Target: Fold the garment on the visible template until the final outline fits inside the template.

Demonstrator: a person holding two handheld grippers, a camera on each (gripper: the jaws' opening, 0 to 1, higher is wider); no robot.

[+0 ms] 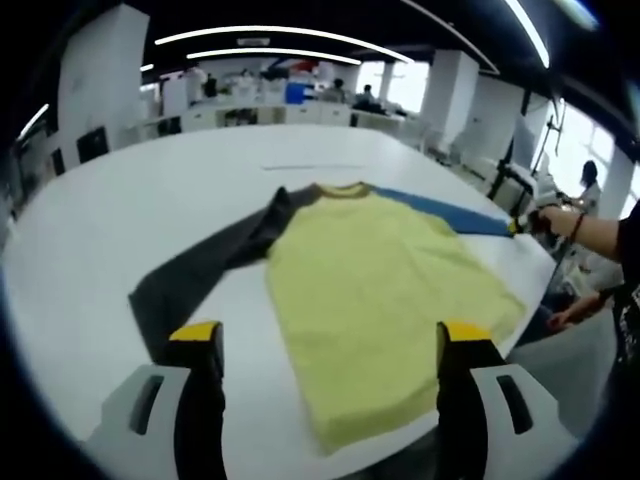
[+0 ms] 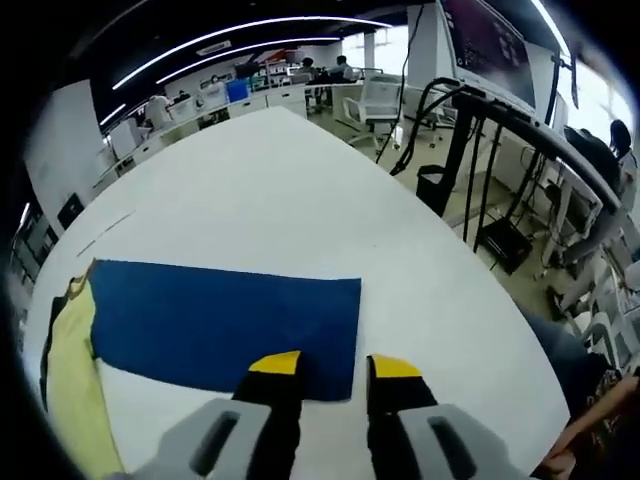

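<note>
Left gripper view: my left gripper [image 1: 330, 345] hangs over the near hem of the garment [image 1: 375, 290], jaws spread wide, nothing between them; shirt lies flat on the white table [image 1: 150, 200], grey sleeve [image 1: 195, 275] out to 1 side.

Right gripper view: my right gripper [image 2: 332, 368] sits at the blue sleeve [image 2: 225, 325] edge, jaws narrowly apart; can't tell if it's pinching fabric.

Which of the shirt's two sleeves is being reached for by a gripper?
The blue sleeve: the right gripper sits at its cuff edge. The dark grey sleeve lies spread out on the table with no gripper on it.
</note>
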